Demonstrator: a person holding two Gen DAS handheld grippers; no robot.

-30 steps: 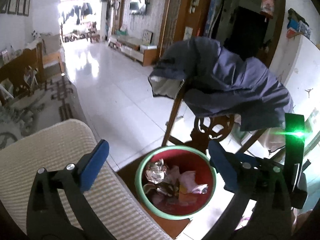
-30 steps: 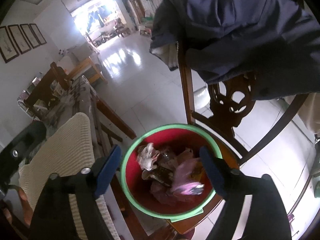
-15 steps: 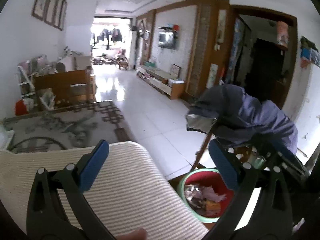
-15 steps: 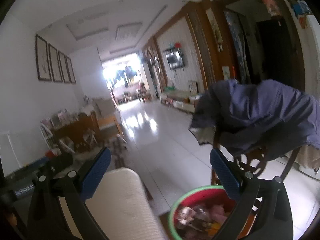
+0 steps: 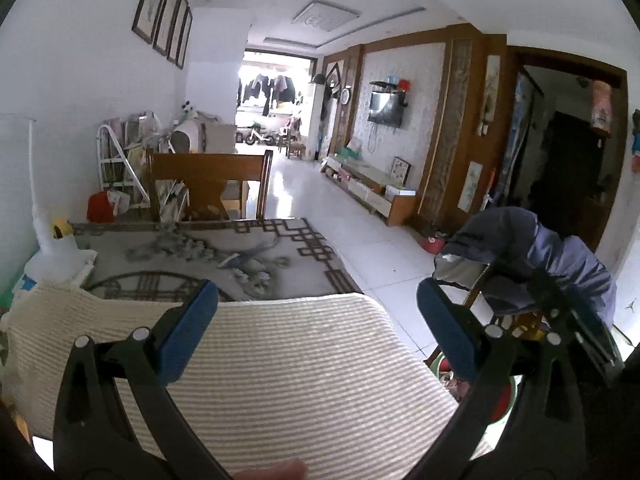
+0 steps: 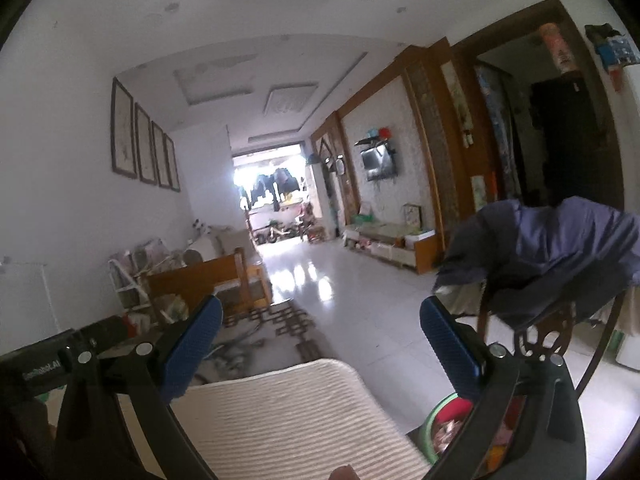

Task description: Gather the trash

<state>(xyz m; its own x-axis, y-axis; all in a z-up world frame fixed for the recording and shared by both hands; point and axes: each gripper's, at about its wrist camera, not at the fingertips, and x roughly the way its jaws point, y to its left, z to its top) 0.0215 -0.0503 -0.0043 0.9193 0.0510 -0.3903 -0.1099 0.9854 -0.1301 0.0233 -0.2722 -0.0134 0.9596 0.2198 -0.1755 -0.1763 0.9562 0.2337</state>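
The red bin with a green rim (image 6: 442, 420) holds crumpled trash and sits low at the right, mostly hidden behind my right gripper's finger; a sliver of the bin also shows in the left wrist view (image 5: 448, 372). My left gripper (image 5: 318, 330) is open and empty, held above a cream striped cushion (image 5: 280, 380). My right gripper (image 6: 320, 344) is open and empty, raised above the same cushion (image 6: 288, 412) and pointing down the room.
A wooden chair draped with a blue jacket (image 6: 552, 252) stands right of the bin. A patterned rug (image 5: 208, 256), a wooden bench (image 5: 208, 184) and a cluttered white rack (image 5: 120, 160) lie ahead left. A TV cabinet (image 5: 372, 192) lines the right wall.
Both grippers have lifted and tilted up from over the bin. The bin has slid to the lower right edge of both views, and the room now fills them.
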